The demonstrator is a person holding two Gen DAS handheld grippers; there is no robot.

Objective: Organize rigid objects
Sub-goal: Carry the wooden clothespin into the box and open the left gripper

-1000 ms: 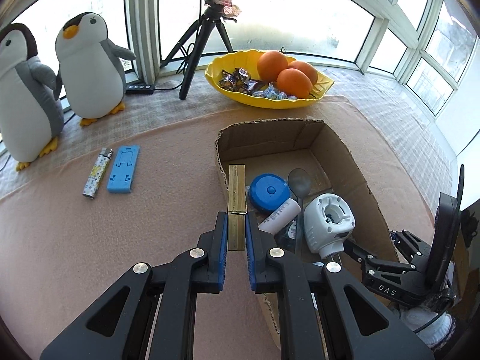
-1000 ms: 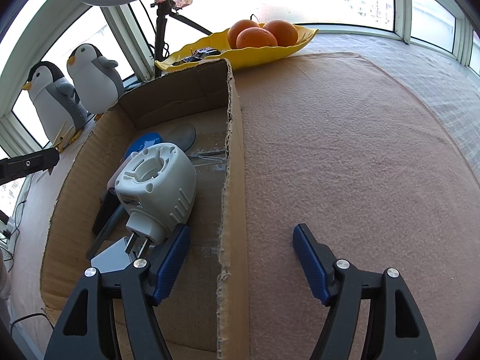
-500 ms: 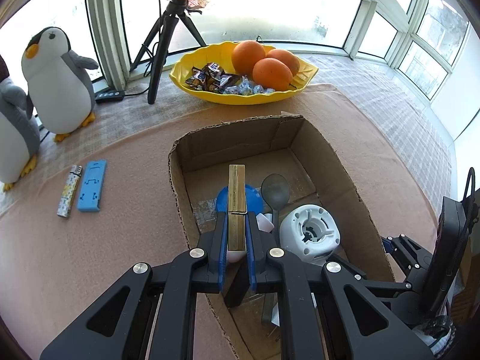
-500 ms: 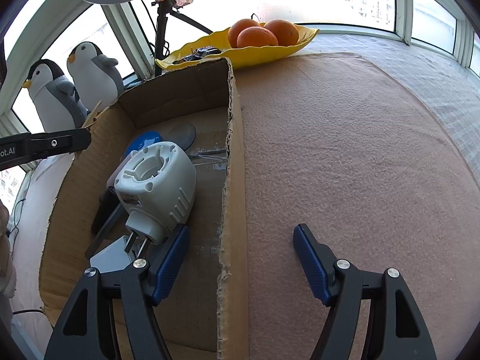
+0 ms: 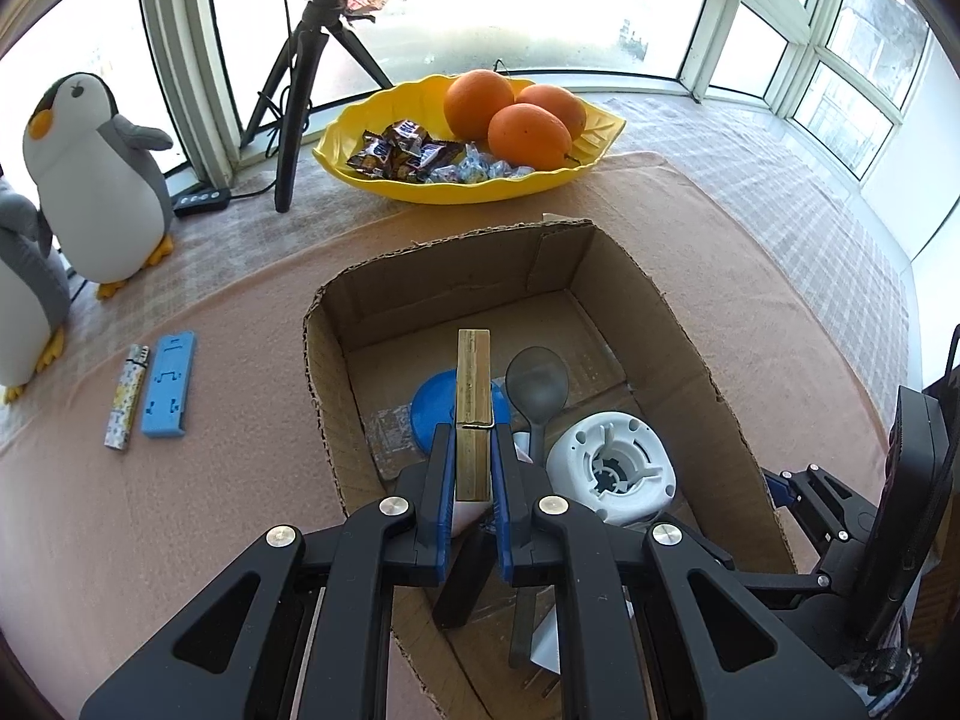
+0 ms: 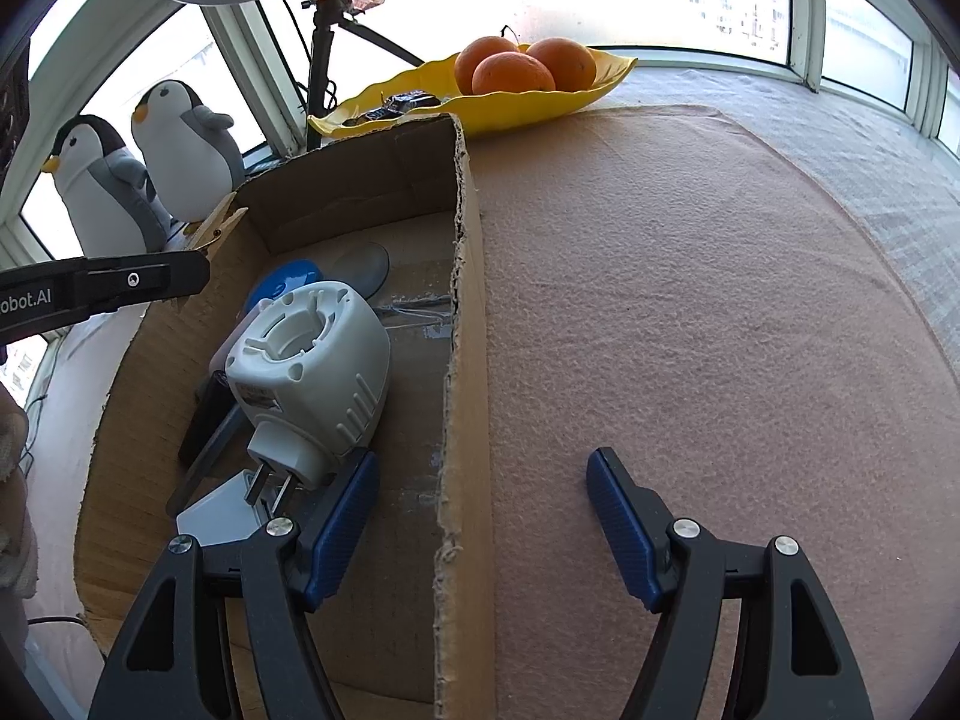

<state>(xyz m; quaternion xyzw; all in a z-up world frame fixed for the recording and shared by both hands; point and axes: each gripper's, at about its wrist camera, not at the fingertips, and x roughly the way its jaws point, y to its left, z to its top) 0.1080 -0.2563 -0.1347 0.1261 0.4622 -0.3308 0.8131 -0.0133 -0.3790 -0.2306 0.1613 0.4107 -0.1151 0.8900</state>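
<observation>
Since a second ago our left gripper (image 5: 473, 468), clamping the wooden clothespin (image 5: 473, 408), moved over the cardboard box (image 5: 672, 324); our right gripper (image 6: 480, 534) stays spread, empty.

penguins (image 5: 96, 180) standing by the window | tripod (image 5: 306, 78) standing behind the bowl (image 5: 420, 189) | bowl sitting on the desk (image 6: 690, 300), holding oranges (image 5: 522, 114) and candy (image 5: 408, 153) | remote (image 5: 201, 201) lying near the tripod

Three oranges (image 5: 528, 129) in one far bowl (image 5: 420, 189), two penguins (image 5: 96, 177) far left — one box (image 5: 684, 336), one lighter (image 5: 126, 399), one spoon (image 5: 536, 387)
</observation>
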